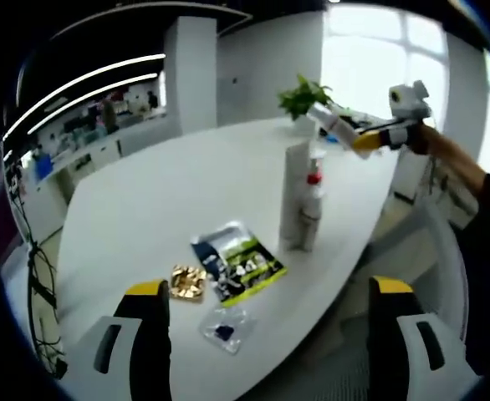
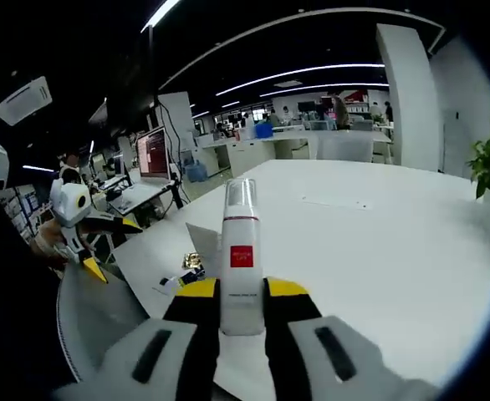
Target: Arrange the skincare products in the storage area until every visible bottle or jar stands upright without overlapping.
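Right gripper clasps a white bottle, base hidden; left gripper hangs spread above the counter.

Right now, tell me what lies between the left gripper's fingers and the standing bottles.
In the left gripper view: a green pouch, a gold packet and a clear sachet lie flat before the bottles.

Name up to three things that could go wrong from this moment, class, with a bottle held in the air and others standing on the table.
1. The right gripper clamps the white bottle low, so it may tilt or slip.
2. Set beside the tall white box and the red-collared bottle, it could topple them; both stand near the white table's edge.
3. The green sachet and gold packet lie close by; a bottle set on them would wobble.
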